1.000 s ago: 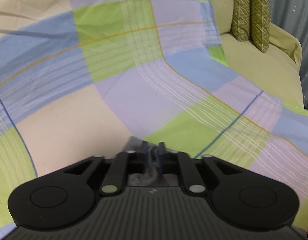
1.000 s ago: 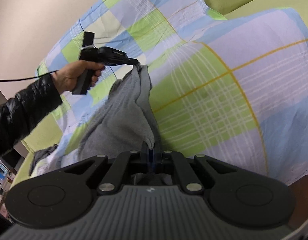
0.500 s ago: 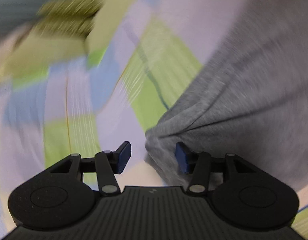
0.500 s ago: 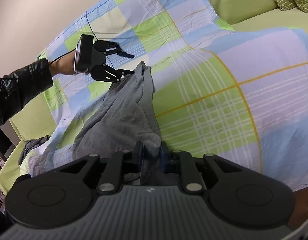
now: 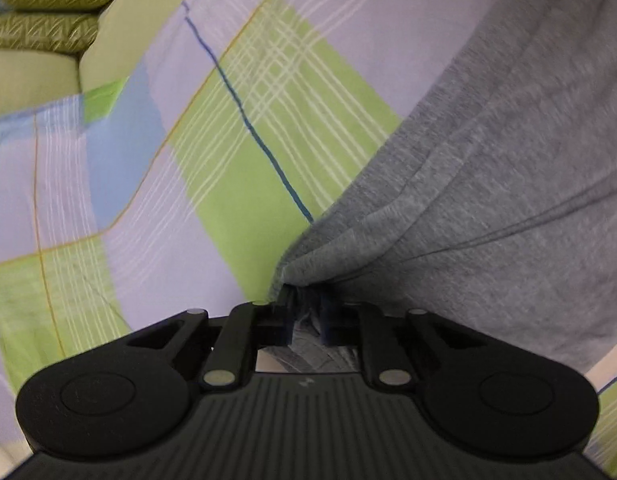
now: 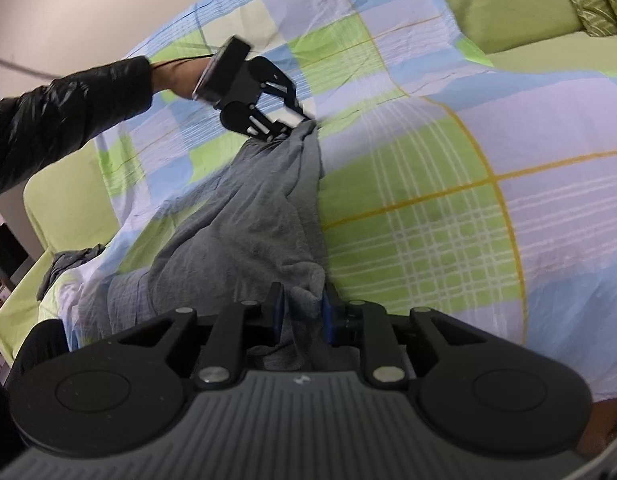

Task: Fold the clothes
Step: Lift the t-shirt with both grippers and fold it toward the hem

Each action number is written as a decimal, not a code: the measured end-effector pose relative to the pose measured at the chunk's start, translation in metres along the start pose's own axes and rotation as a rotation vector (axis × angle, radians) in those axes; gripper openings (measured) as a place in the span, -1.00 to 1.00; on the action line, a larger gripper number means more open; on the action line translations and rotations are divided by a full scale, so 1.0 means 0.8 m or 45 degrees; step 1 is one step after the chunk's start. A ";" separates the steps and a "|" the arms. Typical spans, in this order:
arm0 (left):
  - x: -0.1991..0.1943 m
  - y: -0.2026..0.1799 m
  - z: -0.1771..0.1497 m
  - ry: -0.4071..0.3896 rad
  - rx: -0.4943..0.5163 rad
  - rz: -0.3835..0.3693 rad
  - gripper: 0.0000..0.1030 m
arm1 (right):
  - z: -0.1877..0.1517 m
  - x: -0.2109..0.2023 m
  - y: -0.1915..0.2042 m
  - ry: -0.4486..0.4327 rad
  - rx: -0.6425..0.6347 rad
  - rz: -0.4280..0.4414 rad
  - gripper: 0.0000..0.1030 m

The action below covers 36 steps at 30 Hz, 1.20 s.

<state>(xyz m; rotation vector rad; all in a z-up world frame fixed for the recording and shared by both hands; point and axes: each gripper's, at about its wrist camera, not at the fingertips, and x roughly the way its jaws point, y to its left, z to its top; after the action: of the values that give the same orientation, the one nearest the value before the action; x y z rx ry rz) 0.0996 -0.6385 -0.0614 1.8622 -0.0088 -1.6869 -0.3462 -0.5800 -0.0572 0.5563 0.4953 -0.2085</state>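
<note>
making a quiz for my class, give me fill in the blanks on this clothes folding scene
1. The garment held between both grippers is ____ in colour.
2. The left gripper is ____ on the garment.
3. The garment lies on a ____ bedsheet.
4. The two patterned cushions are ____ in colour.

Missing words: grey; shut; checked; green

Your lighting is soft, even and bright, no harsh shadows or glare, fisheye bending at every edge, your left view smeared with motion blur, left gripper (image 6: 264, 92) blurred in the right view
</note>
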 end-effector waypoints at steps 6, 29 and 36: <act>-0.032 0.018 -0.029 -0.046 -0.177 0.066 -0.93 | -0.001 0.006 0.009 0.032 -0.054 -0.025 -0.97; -0.010 0.001 -0.022 0.005 -0.315 0.298 -0.74 | -0.008 -0.005 0.007 0.108 -0.013 -0.234 -0.76; -0.073 -0.014 -0.044 -0.051 -0.551 0.371 -0.55 | -0.004 -0.032 0.004 0.041 0.024 -0.284 -0.47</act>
<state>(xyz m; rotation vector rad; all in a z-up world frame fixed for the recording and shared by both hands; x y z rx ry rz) 0.1164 -0.5911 -0.0143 1.4291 0.0615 -1.3938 -0.3686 -0.5741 -0.0456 0.5231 0.5875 -0.4173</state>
